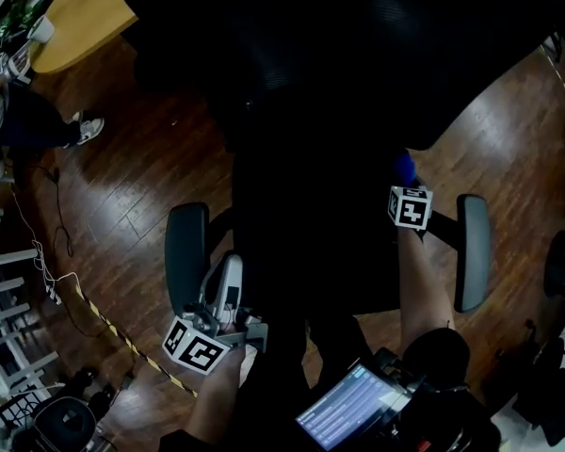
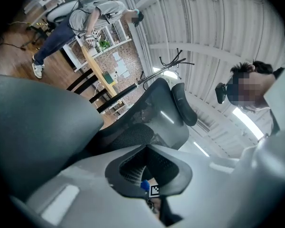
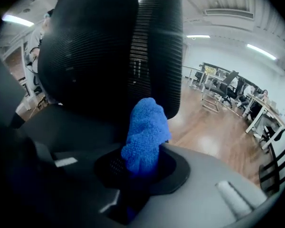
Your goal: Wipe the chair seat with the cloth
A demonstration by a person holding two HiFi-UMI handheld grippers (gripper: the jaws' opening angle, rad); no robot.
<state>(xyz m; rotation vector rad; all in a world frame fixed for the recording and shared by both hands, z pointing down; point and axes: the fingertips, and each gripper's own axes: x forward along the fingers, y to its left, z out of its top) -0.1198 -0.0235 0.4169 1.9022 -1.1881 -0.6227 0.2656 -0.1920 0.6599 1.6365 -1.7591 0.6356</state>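
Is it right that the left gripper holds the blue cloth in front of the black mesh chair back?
No. The right gripper holds the blue cloth in front of the black mesh chair back, as the right gripper view shows.

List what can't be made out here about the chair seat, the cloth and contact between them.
1. Chair seat: head view too dark; its surface and any dirt are lost in black.
2. Blue cloth: its lower end is hidden inside the shut right hand-held gripper; the head view shows only a small tip.
3. Cloth-to-seat contact: no view shows it; the right gripper view faces the backrest.
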